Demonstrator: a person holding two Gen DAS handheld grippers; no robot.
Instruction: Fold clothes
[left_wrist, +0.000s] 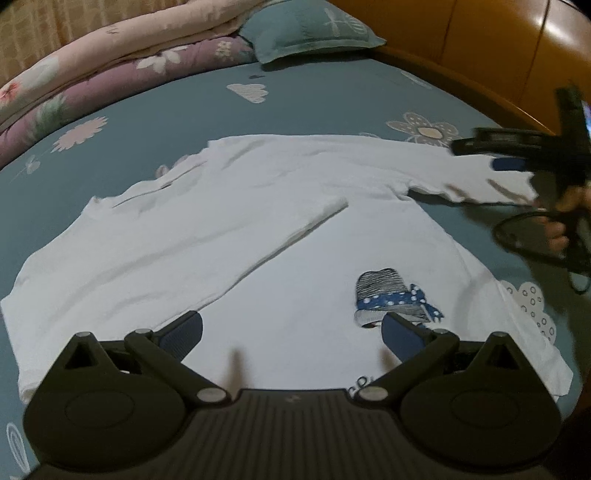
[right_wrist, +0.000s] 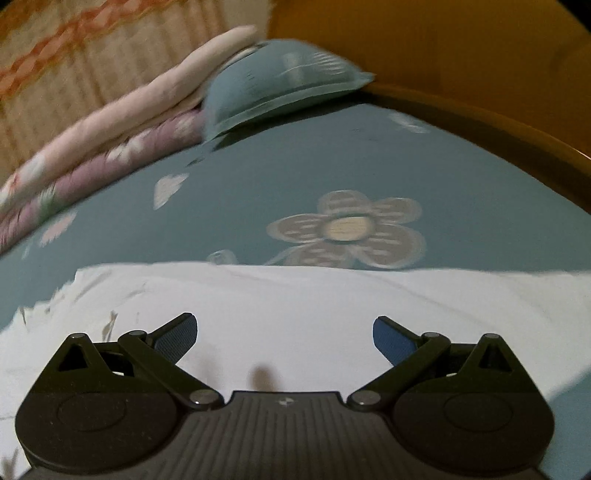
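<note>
A white long-sleeved shirt (left_wrist: 280, 236) lies spread on a teal bedsheet (left_wrist: 325, 99) printed with flowers, one sleeve (left_wrist: 229, 236) already folded across its body toward 2 o'clock in the left wrist view. A small print of a striped hat with a blue dotted ribbon (left_wrist: 395, 299) sits on the shirt at about 4 o'clock from the frame's centre.

The left gripper (left_wrist: 291, 332) hovers low over the shirt's near part, its blue-padded fingers spread wide with nothing between them. At 3 o'clock in the same view, the right gripper (left_wrist: 517, 155) appears blurred over the outstretched other sleeve (left_wrist: 472, 181), with the person's hand (left_wrist: 561, 218) on its handle. Seen from its own camera, the right gripper (right_wrist: 284, 338) also stands with fingers wide apart above white fabric, gripping nothing.

At 11 o'clock, folded floral quilts (left_wrist: 110, 62) in pink and mauve are stacked along the bed's far edge, with a teal pillow (left_wrist: 310, 29) just beside them at 12 o'clock. A glossy wooden headboard (left_wrist: 480, 48) curves around the bed from 1 to 2 o'clock.
</note>
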